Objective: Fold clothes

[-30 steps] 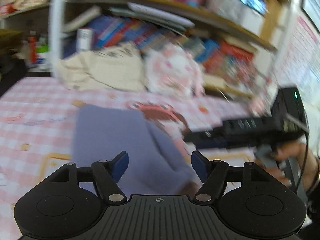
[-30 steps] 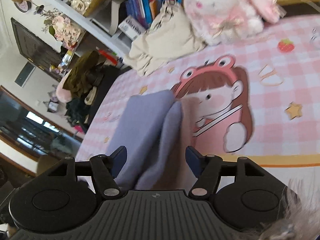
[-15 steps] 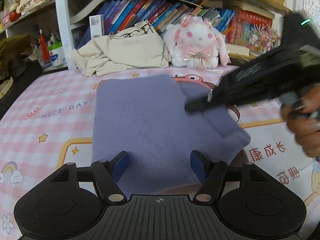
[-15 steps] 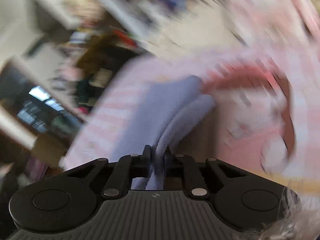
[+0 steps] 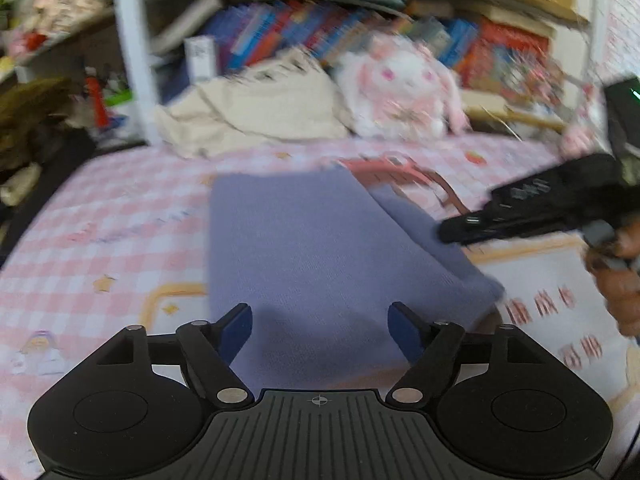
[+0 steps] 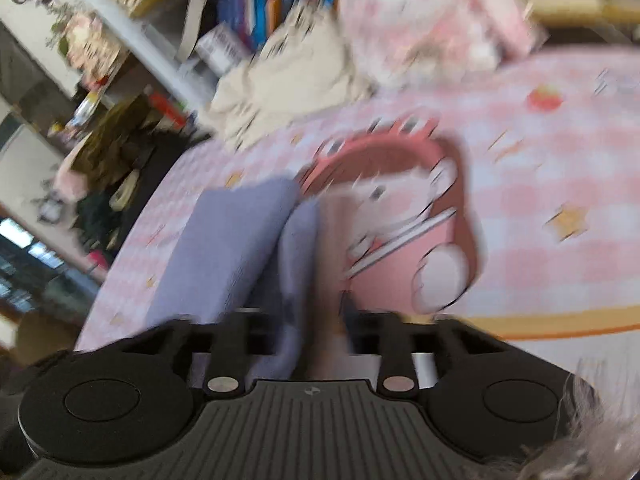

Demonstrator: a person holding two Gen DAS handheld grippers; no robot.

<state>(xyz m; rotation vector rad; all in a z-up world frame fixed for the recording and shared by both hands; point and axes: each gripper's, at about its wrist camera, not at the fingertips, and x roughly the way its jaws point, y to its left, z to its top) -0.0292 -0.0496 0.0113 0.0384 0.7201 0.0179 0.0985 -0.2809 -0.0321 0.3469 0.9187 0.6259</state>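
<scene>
A folded lavender garment lies on the pink checked mat. My left gripper is open and empty, just above the garment's near edge. My right gripper comes in from the right at the garment's right fold. In the blurred right wrist view the garment lies ahead and its right-hand fold runs down between my right gripper's jaws, which stand partly apart with a gap on each side of the cloth.
A cream garment and a pink-and-white plush rabbit lie at the back of the mat below a bookshelf. Dark clutter sits off the left edge. The mat carries a cartoon girl print.
My right gripper was shut on the garment's right fold half a second ago; its jaws now stand apart. The left gripper has stayed open over the near edge, and both views shook.
</scene>
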